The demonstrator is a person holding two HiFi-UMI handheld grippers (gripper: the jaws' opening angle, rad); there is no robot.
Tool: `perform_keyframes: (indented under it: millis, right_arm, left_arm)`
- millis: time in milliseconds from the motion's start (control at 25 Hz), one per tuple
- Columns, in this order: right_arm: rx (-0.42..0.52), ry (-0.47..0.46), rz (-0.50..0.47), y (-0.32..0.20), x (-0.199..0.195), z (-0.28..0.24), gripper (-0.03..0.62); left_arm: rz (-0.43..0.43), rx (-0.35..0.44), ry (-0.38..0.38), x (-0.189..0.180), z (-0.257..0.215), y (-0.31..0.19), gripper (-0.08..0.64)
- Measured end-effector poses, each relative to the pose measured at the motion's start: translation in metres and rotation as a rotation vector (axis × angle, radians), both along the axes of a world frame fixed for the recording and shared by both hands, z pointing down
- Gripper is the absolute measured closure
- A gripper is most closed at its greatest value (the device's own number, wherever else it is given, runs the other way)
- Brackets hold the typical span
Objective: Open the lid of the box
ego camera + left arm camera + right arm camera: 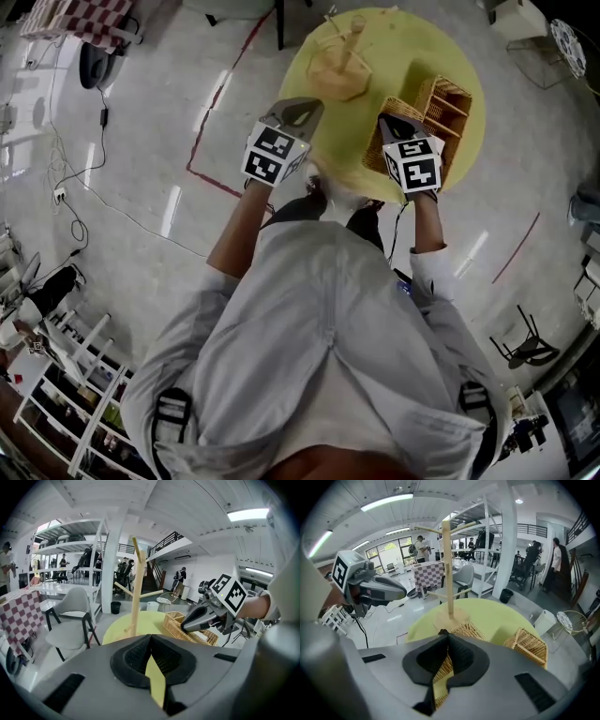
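Note:
On the round yellow table [375, 56] lies a wicker box [412, 117], its flat woven top [471, 630] nearest me. My right gripper [390, 124] hovers over the near left edge of that top, its jaws shut with nothing between them [443, 633]. Wicker shows through the gap below the tips. My left gripper [302, 112] hangs at the table's near left edge, also shut and empty [150, 637]. Its own view looks across at the right gripper [206, 614] and the box [177, 622].
A wooden branch stand [349, 52] on a round base rises at the table's far left. An open wicker part with compartments [448, 101] sits to the right of the woven top. Chairs, shelving and people stand in the hall beyond.

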State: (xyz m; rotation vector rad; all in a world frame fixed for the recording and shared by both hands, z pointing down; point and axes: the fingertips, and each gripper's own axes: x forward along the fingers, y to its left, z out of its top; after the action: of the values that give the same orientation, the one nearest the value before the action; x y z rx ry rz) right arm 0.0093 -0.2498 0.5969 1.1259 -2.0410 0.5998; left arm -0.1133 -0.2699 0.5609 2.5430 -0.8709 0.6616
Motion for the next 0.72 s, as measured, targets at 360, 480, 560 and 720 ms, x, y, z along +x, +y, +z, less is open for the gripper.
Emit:
perform_keyframes:
  millis: [360,480,560,720]
  right_arm:
    - [-0.109,0.048,-0.017,-0.002,-0.018,0.058,0.565]
    - [-0.145,0.075,-0.022,-0.001,-0.016,0.074,0.565]
    - [-0.158,0.109,-0.041,0.000,-0.016,0.082,0.565]
    - [-0.171,0.180,-0.103,0.002,-0.021,0.091,0.565]
  left_arm:
    - [0.003,-0.037,-0.027,-0.013,0.019,-0.009,0.531]
    - [0.008,-0.044,-0.034,-0.013,0.025,-0.009,0.531]
    - [0.008,-0.050,-0.037,-0.013,0.028,-0.009,0.531]
    - [0.007,-0.060,-0.040,-0.013,0.034,-0.005,0.531]
